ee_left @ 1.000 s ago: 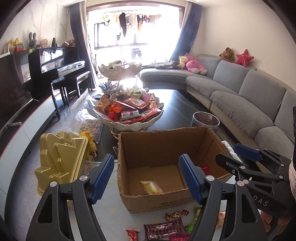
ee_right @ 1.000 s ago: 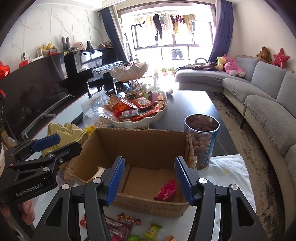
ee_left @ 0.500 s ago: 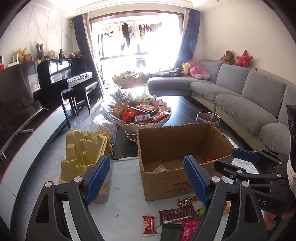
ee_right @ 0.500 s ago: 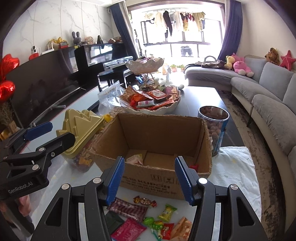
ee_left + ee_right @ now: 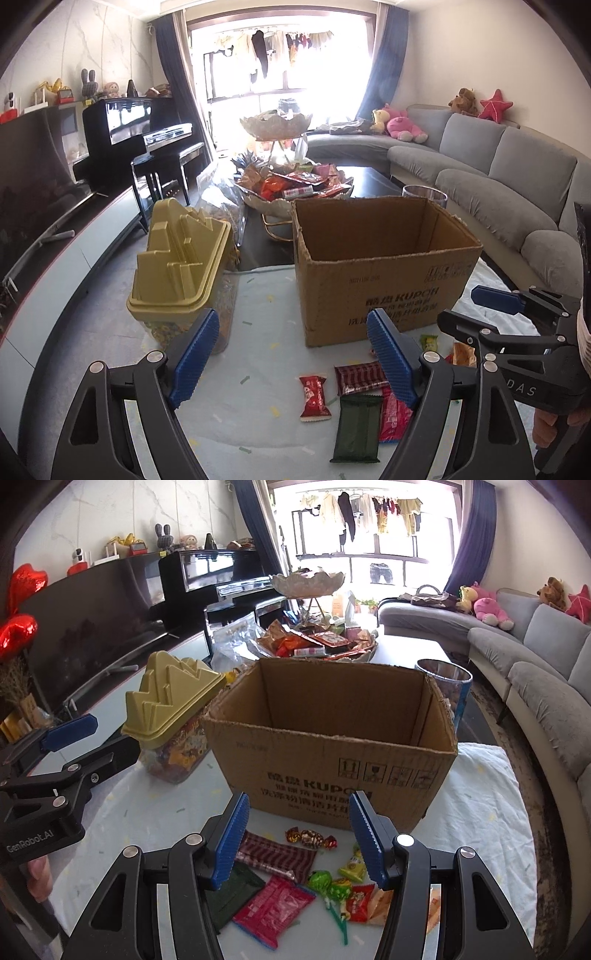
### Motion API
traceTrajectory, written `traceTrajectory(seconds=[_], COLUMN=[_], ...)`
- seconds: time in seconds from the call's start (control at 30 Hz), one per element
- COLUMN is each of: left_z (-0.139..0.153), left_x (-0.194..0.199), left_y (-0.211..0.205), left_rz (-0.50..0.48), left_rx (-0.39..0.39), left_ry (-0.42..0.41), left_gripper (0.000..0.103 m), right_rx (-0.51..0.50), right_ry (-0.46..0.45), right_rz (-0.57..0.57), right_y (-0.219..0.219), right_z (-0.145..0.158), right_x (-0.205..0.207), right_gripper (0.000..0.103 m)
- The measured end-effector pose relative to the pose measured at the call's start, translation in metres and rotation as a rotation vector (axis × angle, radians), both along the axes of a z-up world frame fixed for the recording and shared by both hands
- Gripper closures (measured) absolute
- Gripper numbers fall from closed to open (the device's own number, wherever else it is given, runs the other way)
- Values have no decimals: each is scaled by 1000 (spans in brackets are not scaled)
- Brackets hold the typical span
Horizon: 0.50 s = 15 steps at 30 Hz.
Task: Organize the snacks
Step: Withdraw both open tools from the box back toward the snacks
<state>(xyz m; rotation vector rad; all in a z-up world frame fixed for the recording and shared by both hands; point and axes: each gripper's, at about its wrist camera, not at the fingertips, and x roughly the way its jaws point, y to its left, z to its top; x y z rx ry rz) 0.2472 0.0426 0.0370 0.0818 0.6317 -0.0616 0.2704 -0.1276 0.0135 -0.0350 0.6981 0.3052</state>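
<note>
Both hand-held grippers, left [image 5: 291, 360] and right [image 5: 297, 840], are hanging wide open and empty above snacks [image 5: 275, 904] lying on the tabletop [image 5: 476, 812] before the box [image 5: 332, 738]. Overlapping wrappers are risking a double pick; thin packets may slip.

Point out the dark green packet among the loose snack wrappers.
The flat dark green packet lying lowest in the left wrist view, beside the pink one; every other wrapper is brighter.

left tool [image 5: 295, 354]: jaws apart, empty | right tool [image 5: 300, 837]: jaws apart, empty
</note>
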Motion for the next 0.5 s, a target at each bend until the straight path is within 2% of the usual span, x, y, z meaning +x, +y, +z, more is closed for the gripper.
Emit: traceTrajectory(seconds=[0.43, 0.5], left_z=[-60, -68], left_x=[-22, -22], left_y=[3, 3], left_rz=[60, 64], left_rx=[-24, -25], left_ry=[90, 106], left_gripper=[21, 24], right_rx=[-35, -32], right_ry=[64, 68], right_rz=[-80, -99], right_y=[-16, -20], right_z=[-48, -54], right_x=[-20, -21], right_gripper=[46, 46])
